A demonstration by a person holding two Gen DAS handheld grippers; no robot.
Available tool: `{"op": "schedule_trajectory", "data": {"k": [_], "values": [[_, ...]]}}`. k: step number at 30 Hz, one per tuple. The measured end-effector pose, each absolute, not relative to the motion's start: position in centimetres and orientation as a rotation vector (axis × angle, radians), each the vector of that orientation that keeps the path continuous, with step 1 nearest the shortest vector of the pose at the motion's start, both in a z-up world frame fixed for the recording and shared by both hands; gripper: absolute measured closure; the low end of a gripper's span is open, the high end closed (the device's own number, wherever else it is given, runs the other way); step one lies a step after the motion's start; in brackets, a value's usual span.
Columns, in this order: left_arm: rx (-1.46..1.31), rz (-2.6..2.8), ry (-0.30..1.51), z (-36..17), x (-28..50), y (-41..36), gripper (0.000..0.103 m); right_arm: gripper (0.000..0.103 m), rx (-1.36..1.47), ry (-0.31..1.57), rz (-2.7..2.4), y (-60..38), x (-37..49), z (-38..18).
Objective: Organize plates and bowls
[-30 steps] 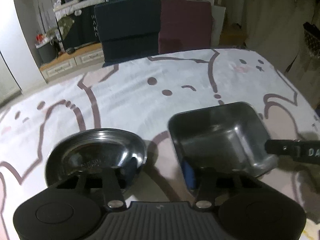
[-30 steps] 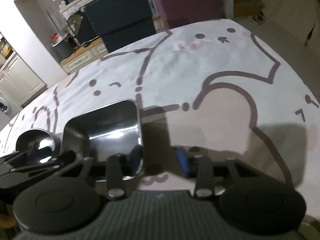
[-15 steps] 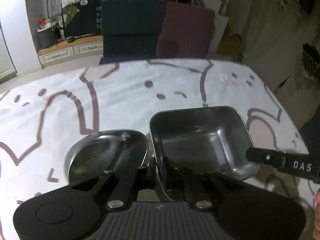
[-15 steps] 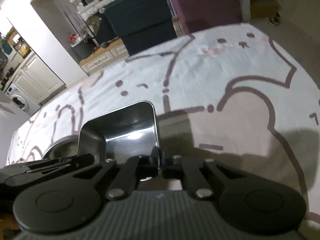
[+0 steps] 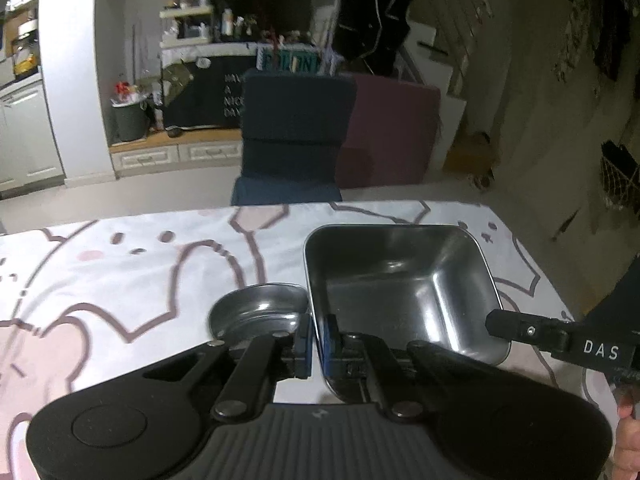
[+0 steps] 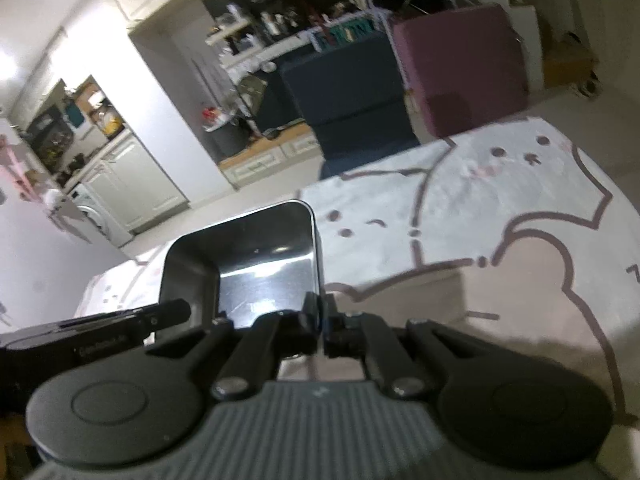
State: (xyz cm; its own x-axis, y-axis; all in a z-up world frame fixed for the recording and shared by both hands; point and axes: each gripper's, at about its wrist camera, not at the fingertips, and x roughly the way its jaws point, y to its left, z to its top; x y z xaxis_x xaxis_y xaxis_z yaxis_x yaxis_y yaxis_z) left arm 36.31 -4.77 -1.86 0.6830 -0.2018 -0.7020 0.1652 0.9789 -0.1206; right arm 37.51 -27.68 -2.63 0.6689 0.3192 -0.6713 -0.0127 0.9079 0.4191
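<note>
**Square steel dish carried by both grippers above the bench**

The deep square stainless-steel dish [image 5: 400,288] is held off the bench [image 5: 120,280], which is covered with a white cloth printed with brown cartoon outlines. The left gripper [image 5: 316,340] is clamped on the dish's near-left rim, its jaws together on the thin wall. The right gripper [image 6: 320,320] is clamped likewise on the right rim near the front corner. The dish is seen roughly level, its open side up.

A shallow round stainless-steel bowl [image 5: 260,312] lies on the cloth just left of the dish and below it, near the left gripper.

The step in hand is judged to be the carrying of the dish to its place. For this to be done well, both grippers should be moved together, so that the rim is neither twisted nor pulled between them. The dish should be kept level and lifted clear of the round bowl before any sideways travel. Since only a thin, smooth metal edge is pinched, slipping is a risk; jerks should be avoided.
</note>
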Motion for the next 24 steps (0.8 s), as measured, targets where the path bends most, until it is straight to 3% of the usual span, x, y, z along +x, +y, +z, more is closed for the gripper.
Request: {"op": "schedule_trajectory", "data": {"k": [12, 24], "values": [[-0.103, -0.078, 0.75, 0.5, 29.5, 4.0, 0.098, 0.1, 0.357, 0.798, 0.362, -20.1, 34.1, -0.4], [-0.157, 0.012, 0.798, -1.8, 25.1, 9.9, 0.098, 0.099, 0.26, 0.864, 0.505, -12.8, 31.7, -0.8]]}}
